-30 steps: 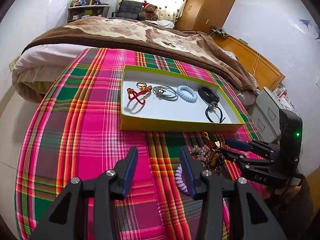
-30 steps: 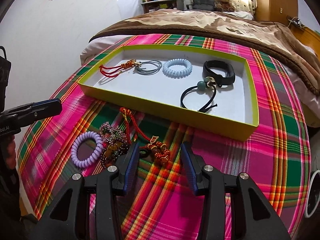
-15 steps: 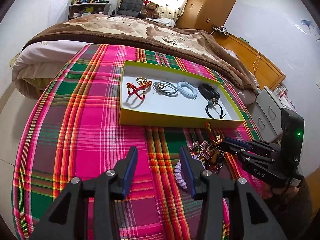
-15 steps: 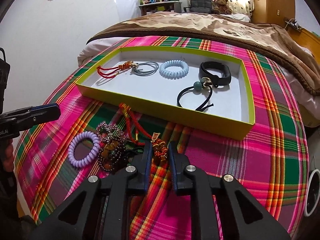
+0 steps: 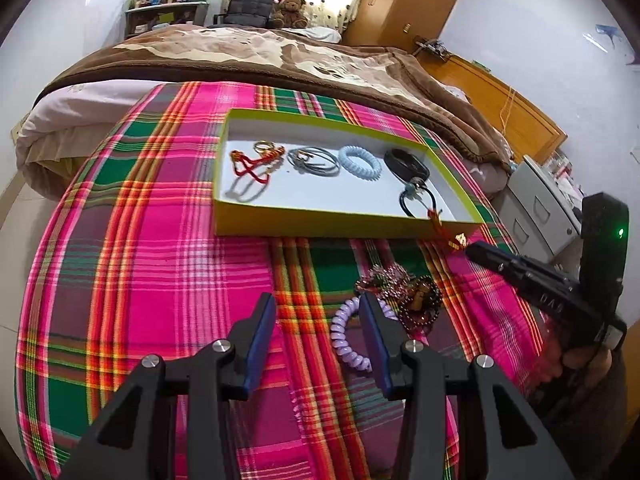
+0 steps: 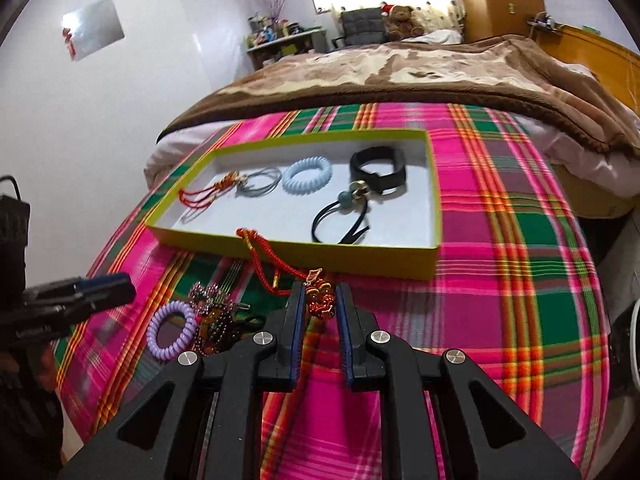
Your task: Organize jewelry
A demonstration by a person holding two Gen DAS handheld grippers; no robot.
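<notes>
My left gripper hangs wide apart, holding nothing, over the plaid cloth near its front edge. Just right of it: purple coil band, touching a bead pile. My right gripper is pinched on a red cord charm; its cord reaches the yellow tray front wall, tray mid-cloth.

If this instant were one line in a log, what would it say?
right tongs: shut on red cord charm, lifted | left tongs: open, idle | yellow tray: five pieces inside | purple coil tie, beaded bracelets: on cloth
</notes>
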